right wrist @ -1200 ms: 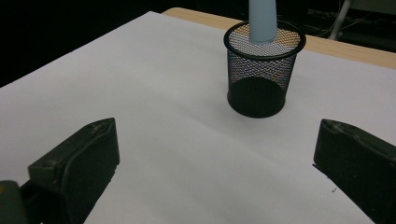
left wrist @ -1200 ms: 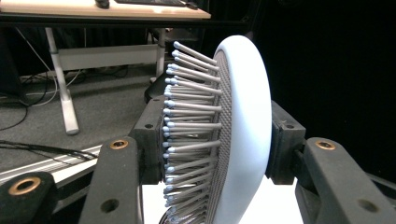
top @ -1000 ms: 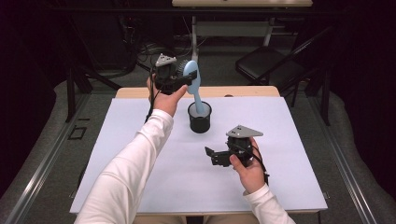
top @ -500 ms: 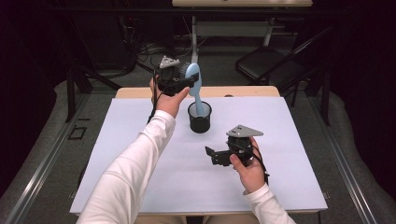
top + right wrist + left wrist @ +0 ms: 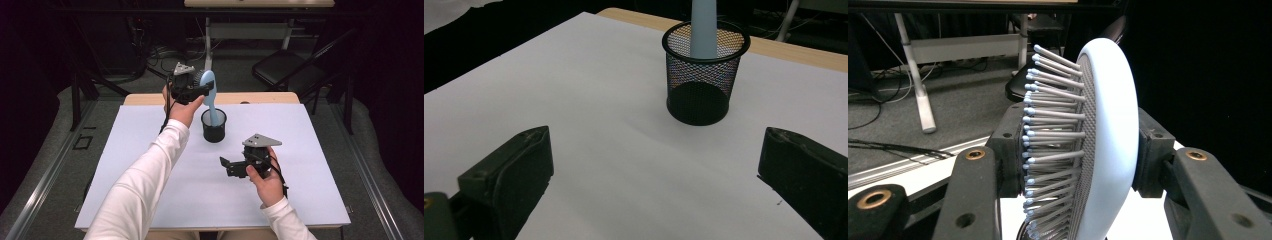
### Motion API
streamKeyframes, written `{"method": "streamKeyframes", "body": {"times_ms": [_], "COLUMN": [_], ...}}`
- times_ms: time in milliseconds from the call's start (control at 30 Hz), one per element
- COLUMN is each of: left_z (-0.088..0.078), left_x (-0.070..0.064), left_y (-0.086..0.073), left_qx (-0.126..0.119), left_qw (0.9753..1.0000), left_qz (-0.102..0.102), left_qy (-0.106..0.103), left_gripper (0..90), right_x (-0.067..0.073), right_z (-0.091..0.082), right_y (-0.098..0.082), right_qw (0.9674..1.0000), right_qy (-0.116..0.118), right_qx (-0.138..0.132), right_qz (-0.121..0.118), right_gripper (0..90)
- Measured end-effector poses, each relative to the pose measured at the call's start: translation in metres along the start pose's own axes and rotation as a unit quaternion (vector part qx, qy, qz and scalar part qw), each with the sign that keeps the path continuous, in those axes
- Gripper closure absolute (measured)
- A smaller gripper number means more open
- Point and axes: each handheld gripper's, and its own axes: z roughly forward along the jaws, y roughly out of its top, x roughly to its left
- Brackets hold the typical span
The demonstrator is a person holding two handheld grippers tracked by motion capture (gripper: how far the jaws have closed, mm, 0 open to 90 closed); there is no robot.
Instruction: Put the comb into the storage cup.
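Hiding the handle's tip, the mesh cup [image 5: 214, 126] holds the upright hairbrush [image 5: 209, 87], probably resting inside; left gripper [image 5: 197, 91] clamps its head, right gripper [image 5: 225, 165] gapes wide.

Glossy smooth pale-blue plastic hairbrush [image 5: 1108, 130], black metal-mesh cup [image 5: 704, 75], matt white sheet [image 5: 150, 165] over wooden table [image 5: 260, 98].

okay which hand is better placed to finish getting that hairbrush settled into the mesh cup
Left. The left gripper is already shut on the hairbrush head, its handle down in the mesh cup. The right gripper is open, holding nothing, off to one side over the table.
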Motion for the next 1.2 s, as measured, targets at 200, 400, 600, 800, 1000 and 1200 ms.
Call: {"method": "streamKeyframes", "body": {"times_ms": [200,400,600,800,1000,1200], "left_z": [0.003,0.006,0.010,0.013,0.017,0.022], "left_x": [-0.001,-0.002,-0.004,-0.002,0.000,-0.001], "left_y": [-0.003,-0.006,-0.010,-0.015,-0.021,-0.028], "left_qx": [0.004,0.012,0.013,0.017,0.022,0.028], "left_qw": [1.0000,0.9999,0.9999,0.9998,0.9997,0.9994], "left_qz": [0.002,0.004,0.006,0.005,0.007,0.012], "left_qy": [0.001,0.001,-0.001,0.006,0.012,0.013], "left_gripper": [50.9,50.8,50.7,50.7,50.7,50.6], "right_x": [0.000,0.000,0.000,0.000,0.000,0.000], "right_z": [0.000,0.000,0.000,0.001,0.001,0.002], "right_y": [0.000,0.000,0.000,0.000,0.000,0.000], "right_qw": [1.0000,1.0000,1.0000,1.0000,1.0000,1.0000], "right_qy": [0.000,0.001,0.002,0.002,0.003,0.004], "right_qx": [0.001,0.002,0.001,0.002,0.003,0.003], "right_qz": [0.001,-0.001,0.000,-0.002,-0.006,-0.005], "right_gripper": [0.8,0.8,1.0,1.2,1.5,1.7]}}
